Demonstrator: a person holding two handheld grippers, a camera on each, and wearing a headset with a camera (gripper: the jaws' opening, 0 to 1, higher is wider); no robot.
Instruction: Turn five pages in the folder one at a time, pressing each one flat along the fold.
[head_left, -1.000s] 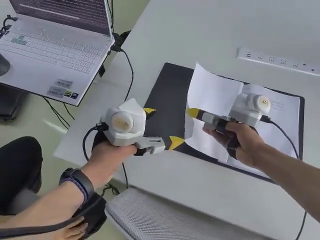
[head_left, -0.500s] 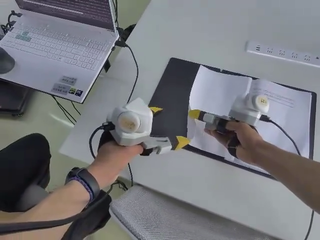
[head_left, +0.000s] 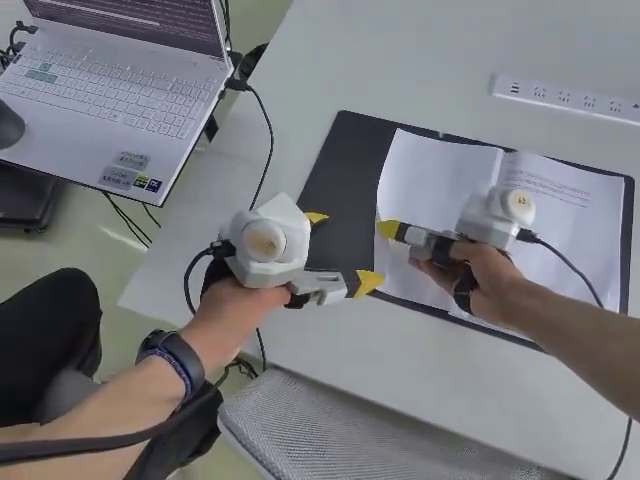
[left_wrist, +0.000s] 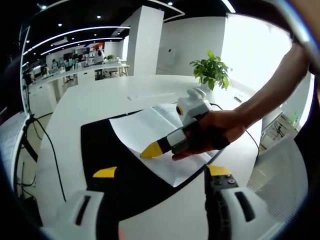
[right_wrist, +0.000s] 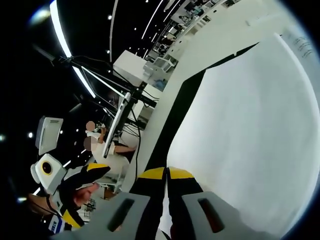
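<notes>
A black folder (head_left: 340, 190) lies open on the white table, with white pages across its middle and right. The turned page (head_left: 440, 200) rests left of the fold, almost flat. My right gripper (head_left: 388, 229) is shut on that page's free left edge, low over the folder. From its own view, the closed yellow tips (right_wrist: 166, 174) pinch the sheet (right_wrist: 240, 125). My left gripper (head_left: 340, 250) hovers open above the folder's left cover, holding nothing. Its view shows both jaws (left_wrist: 161, 171) spread, the black cover (left_wrist: 115, 150) between them and the right gripper (left_wrist: 155, 149) beyond.
An open laptop (head_left: 100, 90) sits on a lower desk at the far left, its cable (head_left: 265, 150) running by the folder. A white power strip (head_left: 565, 100) lies at the back right. A grey mesh seat (head_left: 330, 430) is below the table's near edge.
The page, which stood lifted and curled a second ago, has come down nearly flat on the left side. Both grippers have stayed roughly in place; the camera has shifted slightly.
</notes>
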